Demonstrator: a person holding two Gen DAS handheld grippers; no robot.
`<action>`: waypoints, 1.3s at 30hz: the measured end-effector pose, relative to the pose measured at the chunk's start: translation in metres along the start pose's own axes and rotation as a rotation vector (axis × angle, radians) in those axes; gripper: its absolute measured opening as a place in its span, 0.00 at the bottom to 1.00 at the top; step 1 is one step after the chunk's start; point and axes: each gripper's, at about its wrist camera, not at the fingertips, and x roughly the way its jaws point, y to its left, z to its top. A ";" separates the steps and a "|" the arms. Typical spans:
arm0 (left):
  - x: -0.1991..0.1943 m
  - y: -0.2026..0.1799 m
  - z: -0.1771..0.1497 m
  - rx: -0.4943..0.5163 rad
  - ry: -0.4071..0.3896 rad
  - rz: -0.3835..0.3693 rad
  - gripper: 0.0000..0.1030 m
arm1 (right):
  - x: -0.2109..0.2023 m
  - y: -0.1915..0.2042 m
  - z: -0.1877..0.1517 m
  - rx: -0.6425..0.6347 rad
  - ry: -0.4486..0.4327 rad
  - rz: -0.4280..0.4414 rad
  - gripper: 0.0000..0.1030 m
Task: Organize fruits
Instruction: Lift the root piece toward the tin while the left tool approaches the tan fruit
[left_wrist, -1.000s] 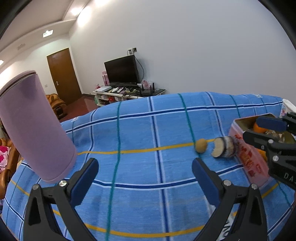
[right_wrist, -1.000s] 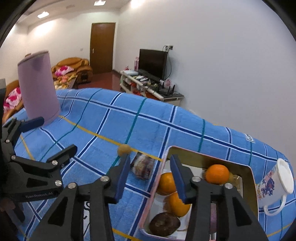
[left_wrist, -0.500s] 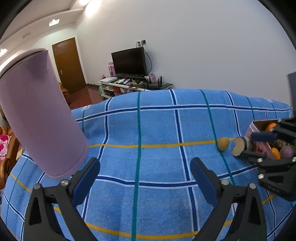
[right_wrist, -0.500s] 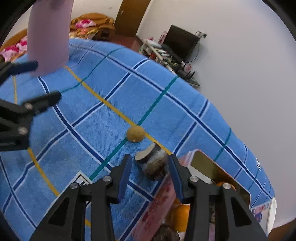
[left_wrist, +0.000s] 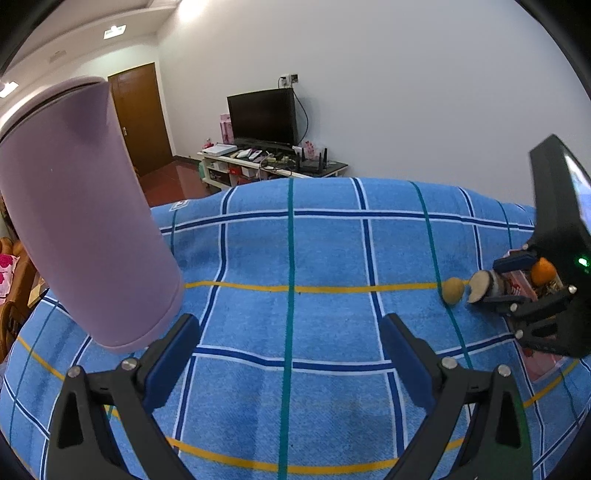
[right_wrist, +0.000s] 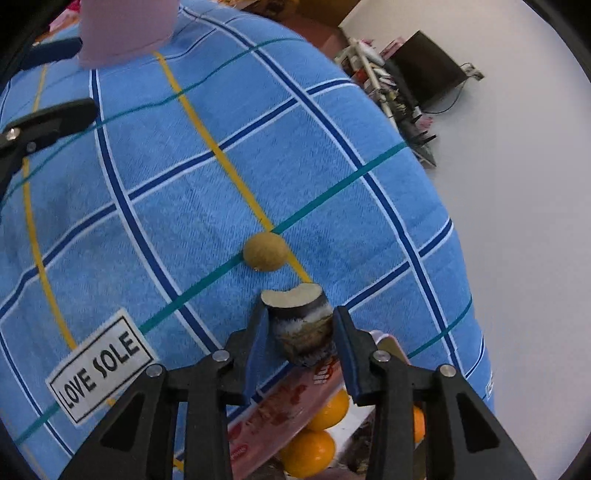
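Between the blue pads of the right gripper (right_wrist: 300, 334) sits the cut fruit piece (right_wrist: 297, 325), a dark-skinned chunk with a pale cut face. Both pads look to be pressed on its flanks, so the gripper is clamped on it and not merely straddling it. The piece's long axis runs straight ahead along the fingers, cut face turned away from the gripper and skin end back towards the palm; the grip therefore crosses its short width, which seems a fair hold for a lift.

Just beyond the cut face, a little to the left of the gripper's line, lies the small round tan fruit (right_wrist: 264, 252) on the blue checked cloth (right_wrist: 147, 221), apart from the held piece. Close under and behind the right gripper stands the pink tin (right_wrist: 284, 410), open, with oranges (right_wrist: 306, 452) inside it. The coming move most likely turns on this: the tin lies back and below, so the piece has to be drawn backwards and over the rim rather than pushed ahead.

Well off to the left, the left gripper (left_wrist: 290, 354) hangs over bare cloth with its fingers wide apart and nothing between them; a lilac cylinder (left_wrist: 85, 214) stands just beside its left finger. From there the tan fruit is far ahead to the right, so the right hand is much the nearer to both loose fruits.
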 end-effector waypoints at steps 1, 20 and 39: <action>0.000 0.000 0.000 0.002 -0.001 -0.002 0.97 | 0.002 -0.002 0.002 -0.006 0.008 -0.001 0.39; -0.001 -0.008 -0.001 0.008 -0.047 -0.051 0.97 | 0.008 -0.042 -0.016 0.240 -0.106 0.068 0.40; 0.059 -0.119 0.026 0.109 0.101 -0.174 0.70 | -0.069 -0.066 -0.112 0.779 -0.487 -0.115 0.40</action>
